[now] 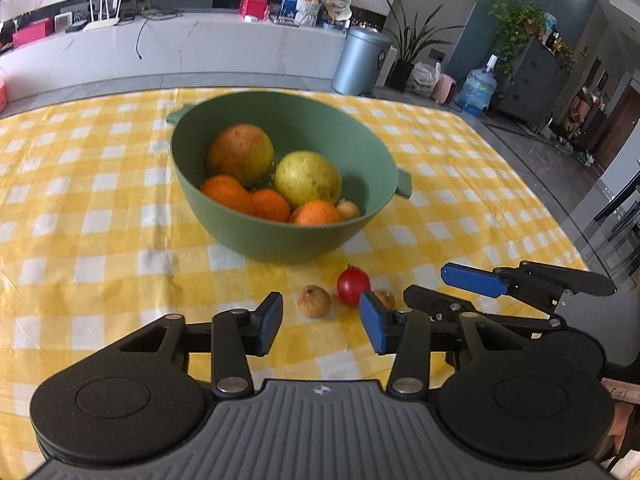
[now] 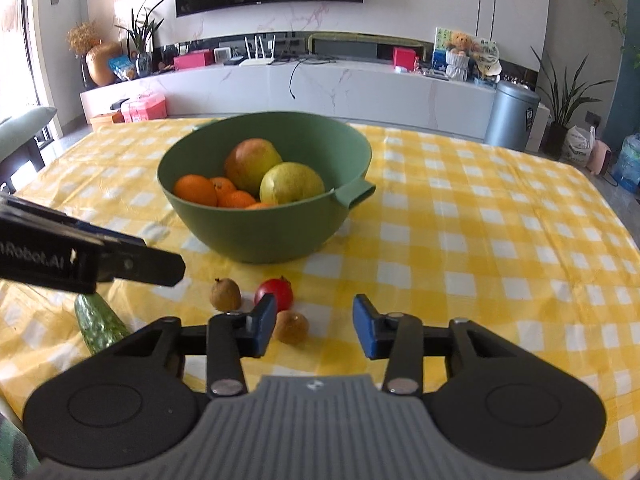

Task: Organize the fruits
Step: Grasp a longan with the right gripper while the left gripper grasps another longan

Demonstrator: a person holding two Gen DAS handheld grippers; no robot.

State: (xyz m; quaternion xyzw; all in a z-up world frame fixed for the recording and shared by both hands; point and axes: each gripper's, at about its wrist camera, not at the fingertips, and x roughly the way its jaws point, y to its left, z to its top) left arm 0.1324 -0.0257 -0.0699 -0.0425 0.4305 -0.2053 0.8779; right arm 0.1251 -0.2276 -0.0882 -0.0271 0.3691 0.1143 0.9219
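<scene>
A green bowl [image 1: 280, 240] [image 2: 260, 236] on the yellow checked cloth holds several oranges, a yellow-green fruit [image 1: 306, 178] and a larger orange-green one [image 1: 240, 154]. In front of it lie a small red fruit [image 1: 353, 288] [image 2: 276, 291] and two small brown fruits. My left gripper [image 1: 320, 324] is open, with one brown fruit [image 1: 314, 301] just ahead of its fingertips. My right gripper [image 2: 316, 328] is open too; the other brown fruit [image 2: 291, 327] lies by its left finger, not pinched. Each gripper shows in the other's view, the right gripper [image 1: 426, 282] and the left gripper [image 2: 176, 268].
A green cucumber [image 2: 100, 322] lies on the cloth at the near left, under the left gripper. The table's right edge [image 1: 560, 216] drops to the floor. Beyond the table stand a grey bin [image 2: 512, 116], a white cabinet and potted plants.
</scene>
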